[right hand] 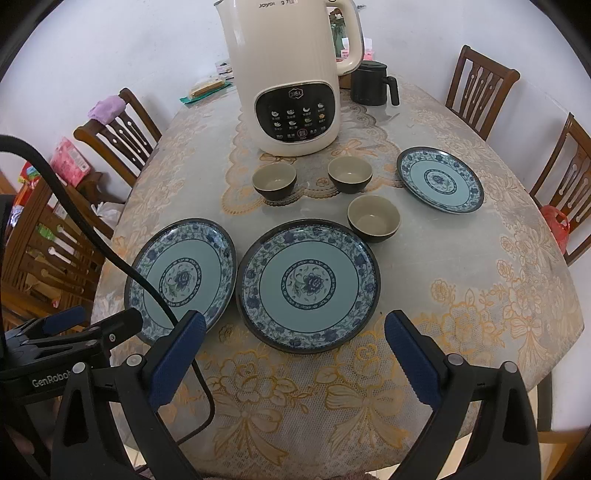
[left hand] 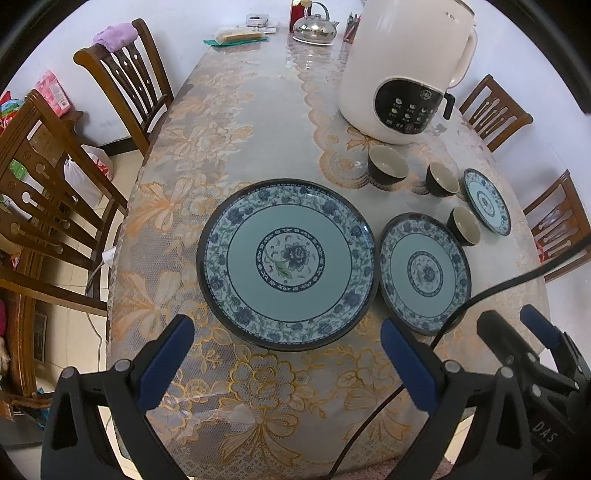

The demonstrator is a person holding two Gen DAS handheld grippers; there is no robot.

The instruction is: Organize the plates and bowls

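Note:
Three blue floral plates lie on the table. The left plate [left hand: 286,264] [right hand: 181,278] is in front of my left gripper [left hand: 288,362], which is open and empty. The middle plate [left hand: 424,273] [right hand: 308,286] is in front of my right gripper [right hand: 295,354], also open and empty. A smaller plate [left hand: 487,201] [right hand: 439,181] lies at the far right. Three dark bowls with cream insides stand upright behind the plates: one [left hand: 388,168] [right hand: 274,182], a second [left hand: 442,180] [right hand: 349,173], a third [left hand: 463,225] [right hand: 373,218]. The right gripper also shows in the left wrist view [left hand: 517,325].
A large cream electric kettle [right hand: 291,77] stands behind the bowls. A black mug [right hand: 373,83], a steel teapot [left hand: 316,27] and packets sit at the far end. Wooden chairs [left hand: 125,85] surround the lace-covered table [left hand: 229,147]. A black cable [right hand: 110,251] crosses the left plate.

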